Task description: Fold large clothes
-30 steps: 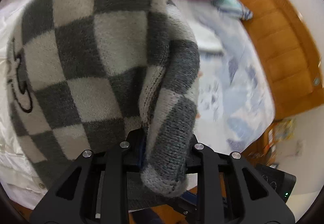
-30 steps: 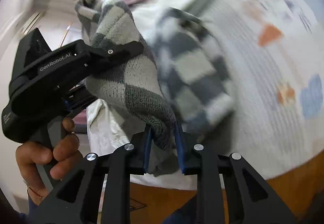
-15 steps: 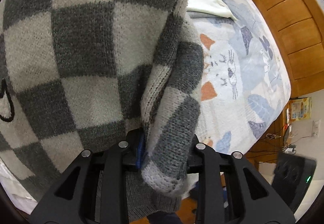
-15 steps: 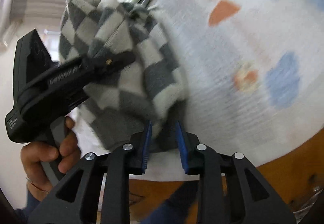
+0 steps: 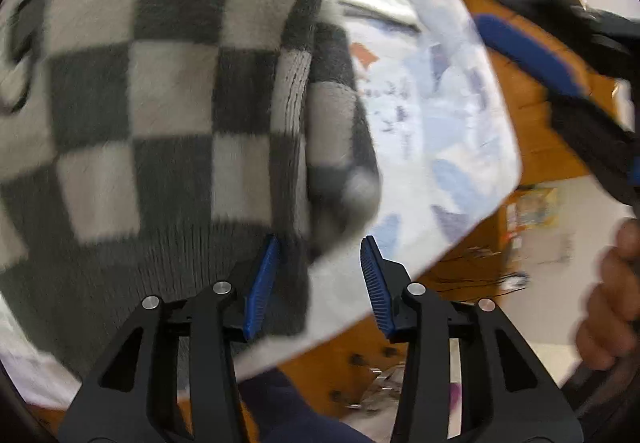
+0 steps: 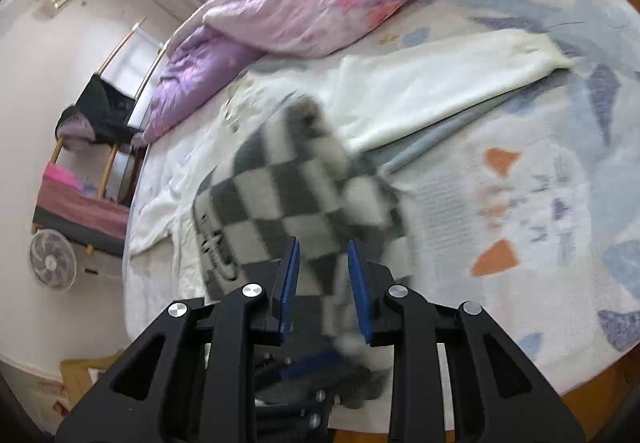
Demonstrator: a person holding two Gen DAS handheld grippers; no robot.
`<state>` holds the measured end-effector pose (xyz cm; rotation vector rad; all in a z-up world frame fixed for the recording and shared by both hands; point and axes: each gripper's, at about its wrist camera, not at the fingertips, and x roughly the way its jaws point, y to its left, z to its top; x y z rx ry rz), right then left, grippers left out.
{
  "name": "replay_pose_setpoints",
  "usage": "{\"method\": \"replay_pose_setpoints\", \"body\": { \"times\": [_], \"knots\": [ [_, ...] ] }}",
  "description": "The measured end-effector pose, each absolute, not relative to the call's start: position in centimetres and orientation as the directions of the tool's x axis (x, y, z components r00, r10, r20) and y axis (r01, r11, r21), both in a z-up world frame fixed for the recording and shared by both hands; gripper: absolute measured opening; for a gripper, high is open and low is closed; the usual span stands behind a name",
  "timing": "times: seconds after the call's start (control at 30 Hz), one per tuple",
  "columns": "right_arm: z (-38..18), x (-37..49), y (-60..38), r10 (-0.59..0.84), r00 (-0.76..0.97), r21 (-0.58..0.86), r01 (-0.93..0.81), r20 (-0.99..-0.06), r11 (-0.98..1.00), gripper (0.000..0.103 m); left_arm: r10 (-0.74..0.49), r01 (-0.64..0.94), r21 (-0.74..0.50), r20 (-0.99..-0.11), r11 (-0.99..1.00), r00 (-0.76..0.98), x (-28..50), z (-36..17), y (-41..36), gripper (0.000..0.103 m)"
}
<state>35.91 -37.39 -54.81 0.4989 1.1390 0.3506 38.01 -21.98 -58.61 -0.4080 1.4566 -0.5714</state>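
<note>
The grey-and-cream checked sweater (image 5: 160,103) lies in a folded heap on the bed, blurred in both views. My left gripper (image 5: 320,263) sits low at its ribbed hem with the jaws opening. The hem rests against the left pad (image 5: 262,283), and the right pad stands apart from it. My right gripper (image 6: 320,275) hangs above the sweater (image 6: 288,183), open, with nothing pressed between its blue pads. In the left wrist view, one blue pad (image 5: 528,55) of the right gripper crosses the upper right, with the person's hand (image 5: 612,303) below it.
The patterned bed sheet (image 6: 520,183) spreads to the right. A white garment (image 6: 440,91) lies beyond the sweater, and a purple quilt (image 6: 320,3) is bunched at the far side. The wooden bed frame (image 5: 524,123) borders the mattress. A fan (image 6: 52,259) and a clothes rack (image 6: 100,123) stand at the left.
Both grippers have let go of the sweater, which dropped from hanging onto the bed. The right gripper has lifted up and away. The left jaws have spread apart.
</note>
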Motion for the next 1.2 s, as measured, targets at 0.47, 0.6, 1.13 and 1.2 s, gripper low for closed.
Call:
{"method": "replay_pose_setpoints", "body": {
  "times": [0.47, 0.6, 1.13, 1.2],
  "knots": [
    [-60.6, 33.6, -32.9, 0.478, 0.233, 0.502, 0.053, -0.847, 0.863, 0.025, -0.298, 0.053, -0.301, -0.877, 0.952, 0.378, 46.3, -51.5, -6.4, 0.051],
    [-61.9, 32.7, -33.0, 0.446, 0.21, 0.469, 0.073, -0.87, 0.88, 0.025, -0.251, 0.173, -0.204, -0.91, 0.964, 0.33, 50.3, -52.9, -9.7, 0.052],
    [-68.3, 31.5, -37.6, 0.414, 0.118, 0.431, 0.22, -0.902, 0.875, 0.01, -0.204, 0.269, -0.162, -0.97, 0.949, 0.136, 57.3, -62.4, -17.4, 0.054],
    [-66.4, 32.2, -37.7, 0.413, 0.101, 0.425, 0.223, -0.905, 0.877, 0.013, -0.204, 0.273, -0.159, -0.968, 0.949, 0.144, 57.2, -62.1, -17.4, 0.054]
  ]
}}
